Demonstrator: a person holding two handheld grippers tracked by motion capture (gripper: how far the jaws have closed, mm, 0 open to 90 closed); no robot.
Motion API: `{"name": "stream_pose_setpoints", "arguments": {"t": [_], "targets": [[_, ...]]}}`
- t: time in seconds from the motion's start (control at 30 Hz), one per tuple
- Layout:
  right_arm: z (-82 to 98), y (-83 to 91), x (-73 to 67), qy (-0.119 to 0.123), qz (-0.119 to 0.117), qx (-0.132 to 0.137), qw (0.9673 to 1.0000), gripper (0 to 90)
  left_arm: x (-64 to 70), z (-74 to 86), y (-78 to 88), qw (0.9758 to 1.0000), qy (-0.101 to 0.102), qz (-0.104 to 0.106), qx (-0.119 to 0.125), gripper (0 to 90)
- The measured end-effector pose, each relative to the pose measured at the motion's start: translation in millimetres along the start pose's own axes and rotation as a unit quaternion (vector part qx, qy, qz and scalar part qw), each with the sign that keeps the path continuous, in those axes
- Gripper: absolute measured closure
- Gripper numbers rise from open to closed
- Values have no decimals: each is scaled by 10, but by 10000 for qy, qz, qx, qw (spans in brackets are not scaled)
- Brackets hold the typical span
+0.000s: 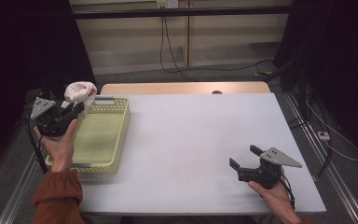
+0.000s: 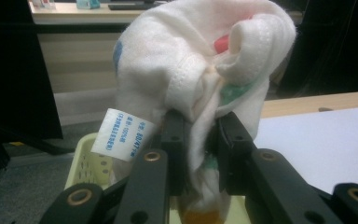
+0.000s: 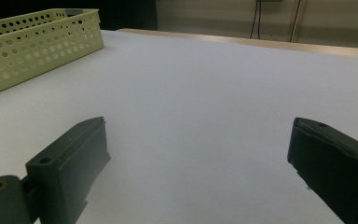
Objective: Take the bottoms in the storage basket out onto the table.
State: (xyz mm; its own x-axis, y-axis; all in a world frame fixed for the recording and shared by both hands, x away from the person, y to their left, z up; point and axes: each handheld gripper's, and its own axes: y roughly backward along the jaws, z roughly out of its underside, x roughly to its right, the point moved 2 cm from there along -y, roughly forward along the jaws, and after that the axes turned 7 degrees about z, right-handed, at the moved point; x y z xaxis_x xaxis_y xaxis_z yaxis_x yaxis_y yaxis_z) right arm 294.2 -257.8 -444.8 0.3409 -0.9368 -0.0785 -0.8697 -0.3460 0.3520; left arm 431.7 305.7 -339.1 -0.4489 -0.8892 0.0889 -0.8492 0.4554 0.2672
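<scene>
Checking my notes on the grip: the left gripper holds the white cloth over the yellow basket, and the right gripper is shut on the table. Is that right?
Not quite: the right gripper is open, its jaws wide apart over the bare white table, as the right gripper view shows. The left gripper does hold the white cloth over the yellow basket.

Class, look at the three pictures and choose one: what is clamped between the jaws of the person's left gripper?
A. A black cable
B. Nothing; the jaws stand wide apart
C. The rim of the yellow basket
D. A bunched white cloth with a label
D: in the left gripper view the left gripper is shut on the white cloth, held above the yellow basket.
</scene>
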Motion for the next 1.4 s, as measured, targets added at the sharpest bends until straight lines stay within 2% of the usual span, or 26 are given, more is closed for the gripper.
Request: {"name": "stream_pose_setpoints", "arguments": {"t": [0.2, 0.27, 0.47, 0.63, 0.77, 0.97, 1.4], "targets": [[0, 6, 2, 20, 2, 3, 10000, 47, 47, -59, 58, 9998, -65, 90, 152, 758], [-2, 3, -2, 8, -1, 3, 10000, 47, 57, -91, 83, 9996, -4, 215, 176, 758], [0, 6, 3, 17, -6, 5, 10000, 47, 111, -187, 167, 9991, -101, 253, 340, 758], [-2, 8, 2, 16, -8, 11, 10000, 47, 142, -212, 197, 9987, -157, 299, 390, 758], [-3, 7, -1, 17, -10, 9, 10000, 47, 210, -230, 217, 9979, -241, 304, 520, 758], [-3, 11, -1, 5, -17, 11, 10000, 47, 344, -273, 204, 9969, -402, 392, 545, 758], [-4, 10, -5, 7, -30, 13, 10000, 46, 507, -335, 206, 9945, -482, 707, 609, 757]]}}
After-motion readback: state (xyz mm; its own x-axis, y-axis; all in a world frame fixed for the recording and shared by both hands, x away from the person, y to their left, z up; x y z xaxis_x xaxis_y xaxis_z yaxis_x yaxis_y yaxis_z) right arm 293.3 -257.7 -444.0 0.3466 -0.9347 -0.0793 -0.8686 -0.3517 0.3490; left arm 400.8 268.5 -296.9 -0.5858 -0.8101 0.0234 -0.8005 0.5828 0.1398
